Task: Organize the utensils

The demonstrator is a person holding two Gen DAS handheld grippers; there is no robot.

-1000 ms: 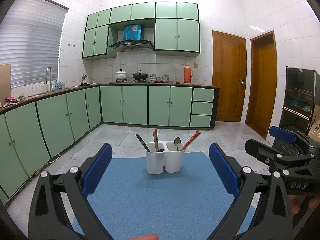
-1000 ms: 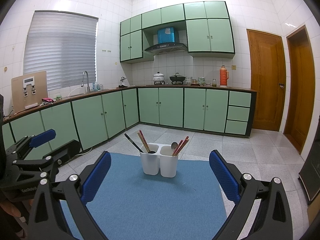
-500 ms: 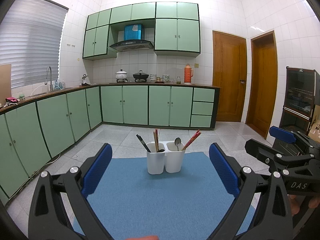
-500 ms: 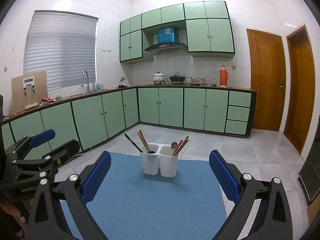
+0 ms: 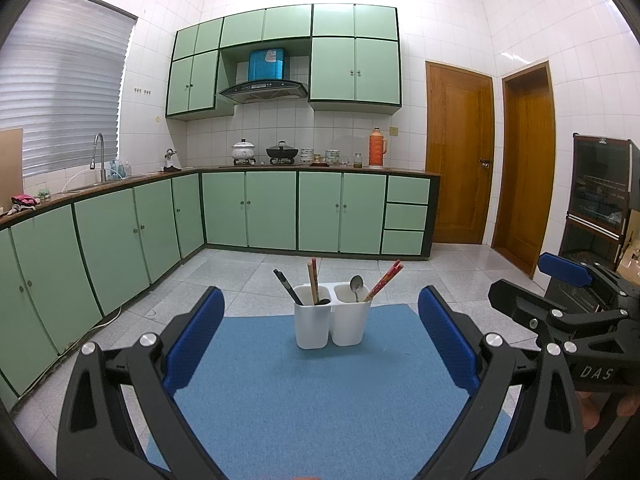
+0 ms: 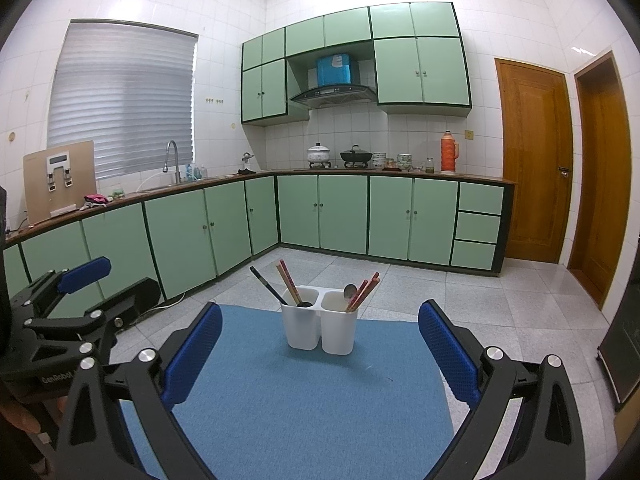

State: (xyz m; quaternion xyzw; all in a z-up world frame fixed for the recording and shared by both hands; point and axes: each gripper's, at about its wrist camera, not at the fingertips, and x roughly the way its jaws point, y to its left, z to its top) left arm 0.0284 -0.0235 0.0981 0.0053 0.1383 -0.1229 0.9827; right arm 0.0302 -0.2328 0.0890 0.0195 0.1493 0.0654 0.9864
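We hold both grippers above a blue mat, side by side and facing a white two-cup holder that stands near the mat's far edge. Our left gripper has its blue-padded fingers spread wide with nothing between them, and our right gripper is spread just as wide and equally empty. Each shows in the other's view, off to the side and apart from the holder. In the holder's left cup we see a pair of black chopsticks leaning left, a pair of reddish wooden chopsticks standing nearly upright, and a dark rounded piece at the rim that we cannot make out. In the right cup a metal spoon stands bowl up, and beside it a pair of red chopsticks leans to the right. The mat lies on a pale tiled floor, with green kitchen cabinets along the walls behind and two wooden doors to the right.
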